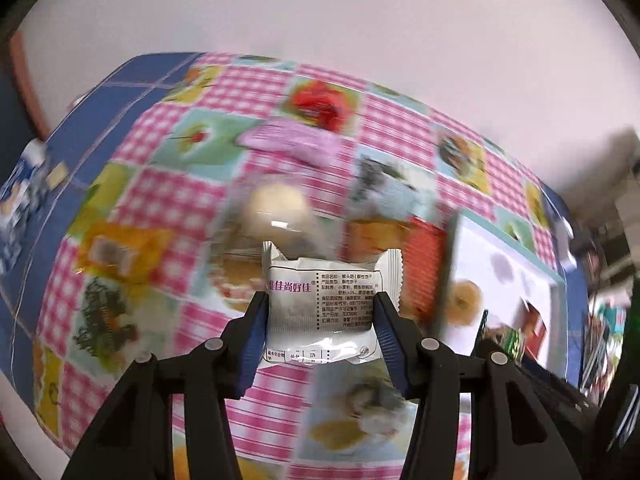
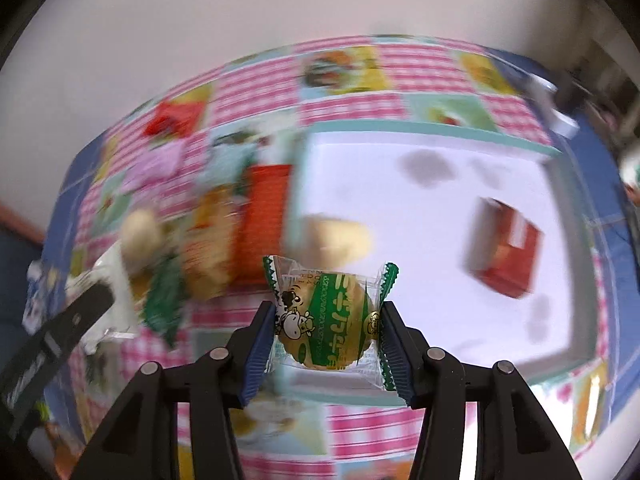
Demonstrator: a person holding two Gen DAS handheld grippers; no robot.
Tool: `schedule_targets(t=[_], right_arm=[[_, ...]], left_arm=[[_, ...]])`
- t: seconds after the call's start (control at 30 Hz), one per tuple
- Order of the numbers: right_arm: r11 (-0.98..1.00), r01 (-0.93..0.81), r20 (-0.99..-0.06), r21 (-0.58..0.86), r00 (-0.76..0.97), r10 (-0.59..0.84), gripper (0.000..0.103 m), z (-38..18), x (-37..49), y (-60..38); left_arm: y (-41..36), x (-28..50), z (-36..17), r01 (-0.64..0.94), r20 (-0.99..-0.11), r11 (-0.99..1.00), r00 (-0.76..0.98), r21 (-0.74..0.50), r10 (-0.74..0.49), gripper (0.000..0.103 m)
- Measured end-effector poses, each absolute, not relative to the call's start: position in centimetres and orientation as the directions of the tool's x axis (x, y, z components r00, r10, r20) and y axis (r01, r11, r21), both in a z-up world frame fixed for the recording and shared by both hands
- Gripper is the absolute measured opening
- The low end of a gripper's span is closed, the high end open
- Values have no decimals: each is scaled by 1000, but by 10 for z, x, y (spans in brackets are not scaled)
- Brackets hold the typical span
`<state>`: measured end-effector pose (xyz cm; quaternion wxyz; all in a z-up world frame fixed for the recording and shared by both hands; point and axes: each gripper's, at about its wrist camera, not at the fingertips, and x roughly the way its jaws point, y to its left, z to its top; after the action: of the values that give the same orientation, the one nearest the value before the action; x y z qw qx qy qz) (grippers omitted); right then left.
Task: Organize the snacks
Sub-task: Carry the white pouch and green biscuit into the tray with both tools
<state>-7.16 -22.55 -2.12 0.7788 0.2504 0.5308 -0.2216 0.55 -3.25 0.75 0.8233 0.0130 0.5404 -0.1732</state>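
Note:
My left gripper [image 1: 320, 312] is shut on a white snack packet [image 1: 324, 304] with printed text, held above the patterned tablecloth. My right gripper [image 2: 327, 322] is shut on a green and clear cookie packet [image 2: 328, 316] with a cow drawing, held over the near rim of a white tray [image 2: 400, 208]. In the tray lie a red box [image 2: 506, 252] and a pale round snack [image 2: 340, 240]. The tray also shows at the right of the left wrist view [image 1: 500, 280]. Both views are blurred by motion.
Loose snacks lie on the tablecloth left of the tray: an orange-red packet [image 2: 264, 216], a pink packet [image 1: 292, 140], a red packet [image 1: 320, 104], a yellow packet [image 1: 116, 252], a pale round bun [image 1: 276, 208]. The left gripper's arm [image 2: 52, 340] shows at the lower left of the right wrist view.

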Motion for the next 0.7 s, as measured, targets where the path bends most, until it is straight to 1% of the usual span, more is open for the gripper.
schedule_targets(t=[0.1, 0.23, 0.43, 0.53, 0.63, 0.7], right_arm=[[717, 684, -942, 132, 312, -124, 55, -22, -95, -252], [662, 738, -943, 128, 298, -150, 56, -24, -121, -277], [586, 799, -949, 137, 275, -153, 57, -31, -149, -303], [572, 807, -954, 148, 268, -131, 57, -36, -153, -308], [570, 813, -963, 121, 235, -131, 57, -43, -152, -308], [569, 812, -966, 132, 233, -108, 57, -48, -153, -310]], left_arm=[[-64, -6, 7, 367, -898, 917, 333, -156, -286, 54], [-101, -20, 2, 448, -904, 882, 302, -145, -302, 54], [-153, -43, -12, 551, -919, 826, 252, -121, -302, 54], [-175, -54, -23, 596, -930, 796, 227, -103, -290, 55], [-185, -58, -34, 611, -938, 788, 220, -80, -267, 55], [-187, -57, -41, 610, -945, 788, 207, -79, -254, 55]])
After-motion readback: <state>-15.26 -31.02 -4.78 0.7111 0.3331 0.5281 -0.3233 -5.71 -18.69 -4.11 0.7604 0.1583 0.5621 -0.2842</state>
